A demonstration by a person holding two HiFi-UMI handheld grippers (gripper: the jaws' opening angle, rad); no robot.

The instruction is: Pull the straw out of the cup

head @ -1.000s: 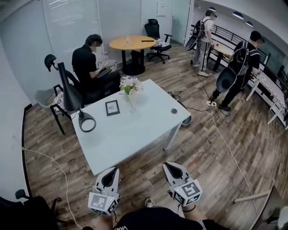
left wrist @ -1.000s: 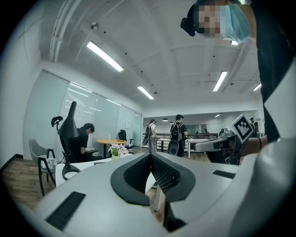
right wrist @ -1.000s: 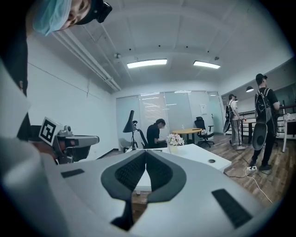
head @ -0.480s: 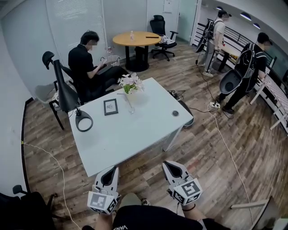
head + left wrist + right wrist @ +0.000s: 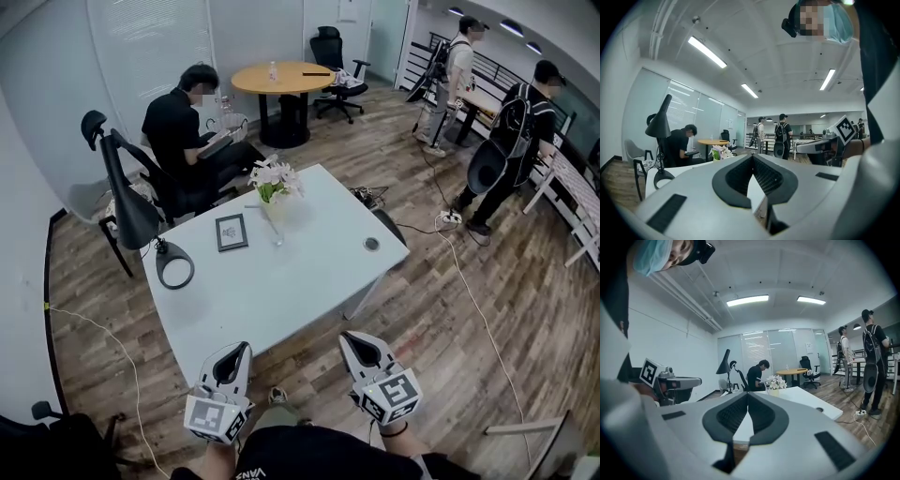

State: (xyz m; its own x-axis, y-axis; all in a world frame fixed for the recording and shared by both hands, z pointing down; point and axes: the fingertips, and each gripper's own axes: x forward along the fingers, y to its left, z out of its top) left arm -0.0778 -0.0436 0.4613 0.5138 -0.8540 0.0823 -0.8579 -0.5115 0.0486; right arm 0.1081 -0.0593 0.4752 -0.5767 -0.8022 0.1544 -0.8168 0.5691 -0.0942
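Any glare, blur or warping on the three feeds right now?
Head view: sharp, evenly lit, fisheye bows the room around the table. Left gripper view: round dark vignette, bright ceiling lights. Right gripper view: same vignette, right tool fills the bottom.

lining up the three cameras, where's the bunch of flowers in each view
Head view: flowers, upper centre, on the white table's far edge.
Left gripper view: flowers left of centre, above the jaws.
Right gripper view: flowers right of centre, above the jaws.
Shared landmark: black desk lamp, left of the flowers.

Office: white desk (image 5: 300, 277), swivel chairs (image 5: 329, 49) (glass partitions (image 5: 145, 42)).
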